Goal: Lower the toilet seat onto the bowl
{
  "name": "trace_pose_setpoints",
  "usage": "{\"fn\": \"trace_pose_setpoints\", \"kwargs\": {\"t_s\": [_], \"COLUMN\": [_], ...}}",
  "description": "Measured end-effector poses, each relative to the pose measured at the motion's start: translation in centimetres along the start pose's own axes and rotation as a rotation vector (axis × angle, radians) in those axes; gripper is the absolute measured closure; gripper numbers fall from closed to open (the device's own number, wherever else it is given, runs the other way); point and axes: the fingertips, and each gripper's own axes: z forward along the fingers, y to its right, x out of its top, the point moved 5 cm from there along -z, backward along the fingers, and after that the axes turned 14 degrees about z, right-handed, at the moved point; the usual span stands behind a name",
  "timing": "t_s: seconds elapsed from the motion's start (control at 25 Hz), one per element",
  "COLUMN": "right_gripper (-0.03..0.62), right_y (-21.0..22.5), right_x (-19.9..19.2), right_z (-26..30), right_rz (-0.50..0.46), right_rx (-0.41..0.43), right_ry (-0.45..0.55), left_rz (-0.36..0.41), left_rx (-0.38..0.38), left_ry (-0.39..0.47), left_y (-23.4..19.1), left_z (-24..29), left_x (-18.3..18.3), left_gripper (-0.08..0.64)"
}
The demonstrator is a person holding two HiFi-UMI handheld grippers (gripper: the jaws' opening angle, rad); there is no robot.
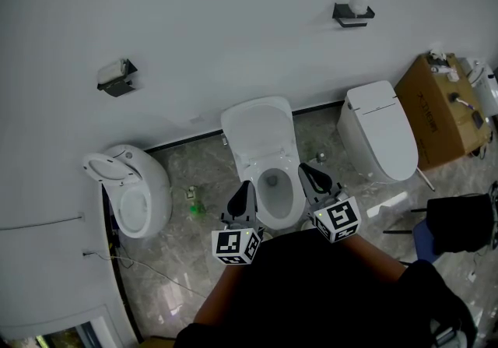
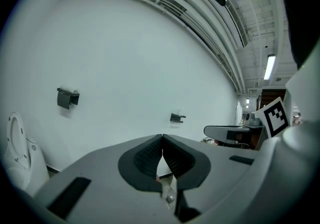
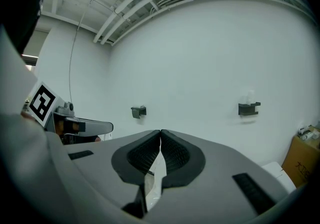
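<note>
Grey left gripper (image 1: 246, 184) and right gripper (image 1: 304, 168), black-padded jaws; seemingly black top (image 1: 311, 288).

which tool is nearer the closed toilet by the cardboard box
Right. The right tool sits just left of the closed toilet; the left tool is beyond the open bowl.

Bright, even light washes the white wall (image 1: 233, 19), leaving a faint soft shadow under the holder (image 2: 66, 97) on it and a pale glare streak (image 1: 389, 203) on the glossy floor (image 1: 171, 253) below. Both gripper views bow the wall into a curve and go black at their corners; a strip lamp (image 2: 269, 66) glows right of the wall, and the right gripper (image 3: 160, 134) before it looks soft
</note>
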Motion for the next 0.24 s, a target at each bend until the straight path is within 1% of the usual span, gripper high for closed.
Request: {"fn": "trace_pose_setpoints", "kwargs": {"t_s": [0.24], "right_gripper": [0.557], "right_y": [0.26], "right_x": [-0.11], "right_z": [0.07], "right_rz": [-0.017], "right_rx": [0.014], "right_ry": [-0.019], "left_rz": [-0.008], "left_rx": [0.006], "left_ry": [0.006], "left_y": [0.43], "left_z": [0.16], "left_x": [0.40], "left_gripper": [0.543]}}
